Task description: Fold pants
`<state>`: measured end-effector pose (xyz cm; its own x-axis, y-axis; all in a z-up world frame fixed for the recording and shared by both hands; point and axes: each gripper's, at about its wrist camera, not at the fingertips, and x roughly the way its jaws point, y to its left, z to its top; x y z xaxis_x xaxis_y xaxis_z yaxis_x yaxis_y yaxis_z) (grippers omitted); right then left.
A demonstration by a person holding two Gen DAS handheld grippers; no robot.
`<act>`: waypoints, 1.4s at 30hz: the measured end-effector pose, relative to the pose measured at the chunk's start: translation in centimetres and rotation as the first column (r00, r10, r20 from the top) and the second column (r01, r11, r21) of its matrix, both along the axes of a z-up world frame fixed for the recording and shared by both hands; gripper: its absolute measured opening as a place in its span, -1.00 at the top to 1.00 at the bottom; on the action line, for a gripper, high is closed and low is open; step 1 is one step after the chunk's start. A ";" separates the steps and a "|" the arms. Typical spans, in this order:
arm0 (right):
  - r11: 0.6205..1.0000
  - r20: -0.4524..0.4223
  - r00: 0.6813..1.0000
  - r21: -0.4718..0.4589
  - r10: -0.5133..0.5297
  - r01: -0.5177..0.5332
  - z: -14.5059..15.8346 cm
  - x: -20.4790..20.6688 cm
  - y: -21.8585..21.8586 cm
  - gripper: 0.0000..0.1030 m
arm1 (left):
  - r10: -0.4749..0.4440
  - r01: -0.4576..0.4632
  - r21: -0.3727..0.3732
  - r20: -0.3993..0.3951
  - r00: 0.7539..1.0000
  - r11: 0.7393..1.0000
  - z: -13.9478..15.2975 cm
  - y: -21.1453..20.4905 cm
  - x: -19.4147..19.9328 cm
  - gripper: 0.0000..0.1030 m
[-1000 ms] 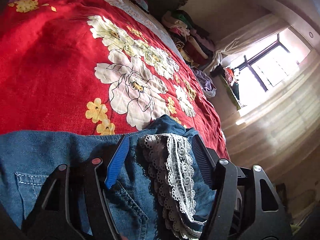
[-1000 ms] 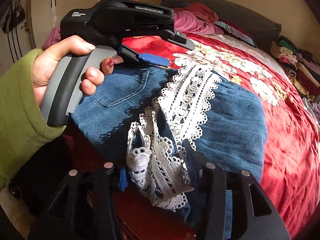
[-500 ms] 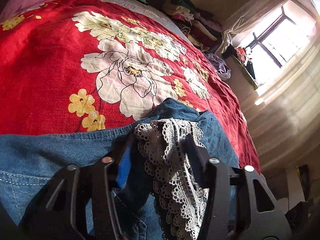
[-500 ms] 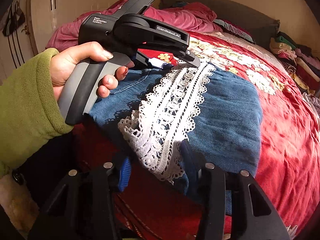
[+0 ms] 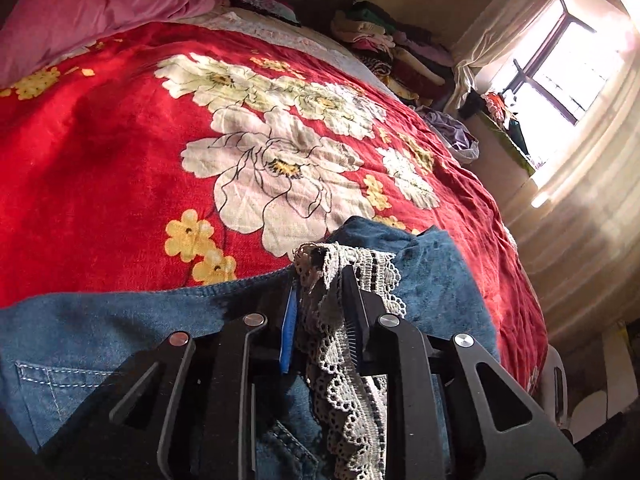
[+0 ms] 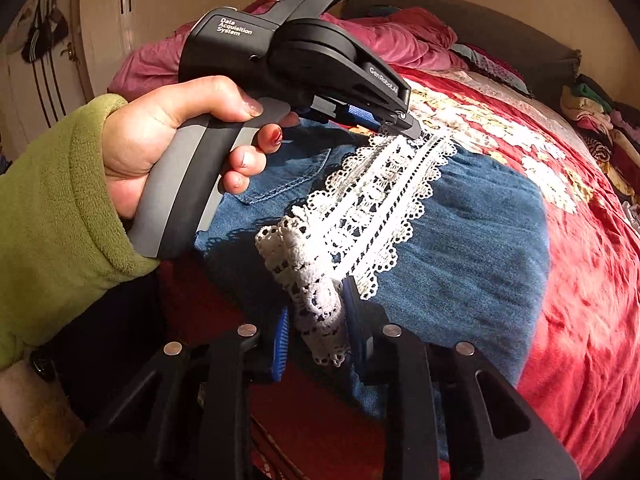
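Blue denim pants [image 6: 472,240] with a white lace hem [image 6: 372,208] lie folded on the red flowered bedspread [image 5: 120,168]. My left gripper [image 5: 320,280] is shut on the far end of the lace hem [image 5: 320,312]; it also shows in the right wrist view [image 6: 396,124], held by a hand in a green sleeve. My right gripper [image 6: 316,312] is shut on the near end of the lace hem, at the bed's edge. A back pocket [image 5: 48,384] shows on the denim at lower left.
Pink bedding [image 5: 88,8] lies at the head of the bed. A pile of folded clothes [image 5: 384,48] sits along the far side by the window [image 5: 568,68]. Cupboard doors [image 6: 160,12] stand behind the left hand.
Both grippers have closed on the lace hem, which was loose between open jaws a second ago. The hem is now stretched straighter between them.
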<state>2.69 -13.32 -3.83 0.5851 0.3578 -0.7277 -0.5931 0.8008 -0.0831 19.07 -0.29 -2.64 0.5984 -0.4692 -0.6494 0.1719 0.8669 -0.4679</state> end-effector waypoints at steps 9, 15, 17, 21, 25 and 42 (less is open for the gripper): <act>0.993 -0.030 0.998 0.109 0.051 -0.047 2.1 -1.5 -1.7 0.15 | 0.035 -0.040 0.070 0.073 0.997 0.997 1.0 0.8 -2.1 0.28; 0.986 0.039 0.999 0.163 -0.024 0.018 4.9 -2.2 -5.5 -0.01 | 0.071 -0.083 0.085 0.131 0.989 0.993 3.2 1.8 -5.8 0.12; 0.983 0.041 0.996 0.168 -0.076 0.068 5.1 -1.6 -7.0 -0.01 | 0.069 -0.084 0.106 0.137 0.988 0.991 3.7 1.7 -7.2 0.01; 0.974 0.029 0.989 0.178 -0.146 0.138 5.1 -0.5 -8.9 -0.02 | 0.044 -0.068 0.155 0.156 0.987 0.986 4.7 0.8 -9.8 -0.18; 0.968 0.028 0.984 0.184 -0.178 0.170 4.9 -0.3 -10.0 -0.12 | 0.012 -0.042 0.203 0.147 0.989 0.978 4.4 -0.4 -12.0 -0.27; 0.968 -0.121 0.967 0.085 -0.225 0.236 -0.8 1.1 -11.2 -0.13 | -0.108 0.095 0.453 0.004 0.994 0.887 0.1 -4.7 -13.8 -0.48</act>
